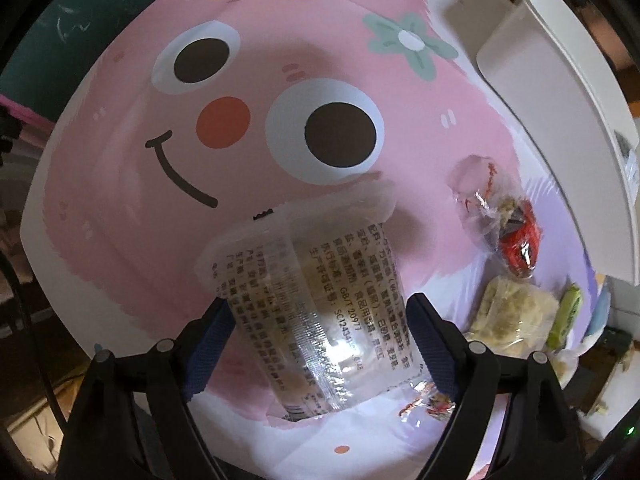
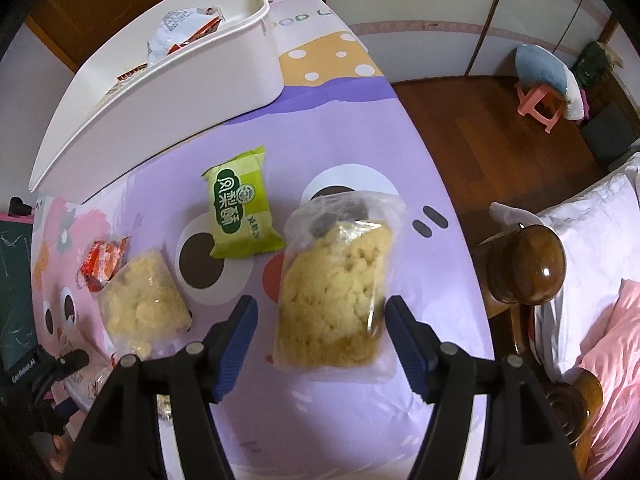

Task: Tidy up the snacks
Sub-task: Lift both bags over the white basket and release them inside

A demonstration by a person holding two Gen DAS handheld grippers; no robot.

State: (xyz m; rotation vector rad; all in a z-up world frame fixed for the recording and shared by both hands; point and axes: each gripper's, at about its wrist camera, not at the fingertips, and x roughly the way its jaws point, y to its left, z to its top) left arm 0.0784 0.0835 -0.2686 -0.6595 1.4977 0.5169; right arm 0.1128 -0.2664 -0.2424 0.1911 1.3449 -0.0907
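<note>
In the left wrist view a clear snack packet with printed text (image 1: 316, 300) lies between the fingers of my left gripper (image 1: 320, 344); the jaws stand wide, both pads near its sides, and I cannot tell if they touch it. In the right wrist view my right gripper (image 2: 318, 344) is open around a clear bag of yellow crispy snack (image 2: 336, 292) lying on the mat; the right pad (image 2: 404, 332) is close to the bag's edge, the left pad apart. A white bin (image 2: 168, 92) holding several packets stands at the back left.
On the cartoon mat (image 2: 360, 92) lie a green packet (image 2: 240, 208), a second yellow snack bag (image 2: 144, 304) and a red wrapped snack (image 2: 102, 266). These also show at the right in the left wrist view (image 1: 516, 236). The table edge, wooden floor and a bed are on the right.
</note>
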